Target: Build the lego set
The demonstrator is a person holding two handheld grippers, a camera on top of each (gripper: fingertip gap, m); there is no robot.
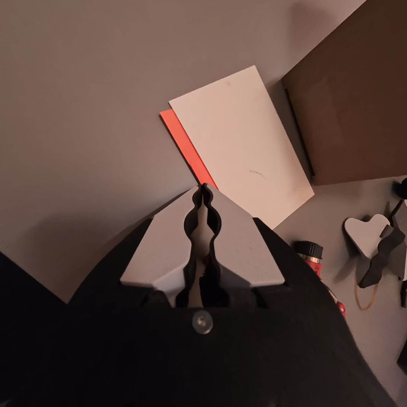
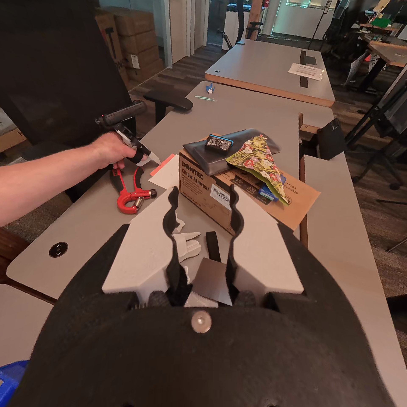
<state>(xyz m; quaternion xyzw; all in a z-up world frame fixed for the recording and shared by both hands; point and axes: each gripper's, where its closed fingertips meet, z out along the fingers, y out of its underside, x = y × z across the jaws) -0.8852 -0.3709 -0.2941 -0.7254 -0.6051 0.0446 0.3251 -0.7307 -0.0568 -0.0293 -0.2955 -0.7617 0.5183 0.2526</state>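
Lying flat: white card [image 1: 237,143], orange-backed.

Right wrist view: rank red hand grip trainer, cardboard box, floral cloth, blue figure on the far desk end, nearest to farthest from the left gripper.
From the left gripper:
1. Red hand grip trainer, on the desk directly under the hand holding it.
2. Cardboard box, to its right past the white sheet.
3. Floral cloth, draped over the box's far right side.
4. Blue figure, at the desk's far end.
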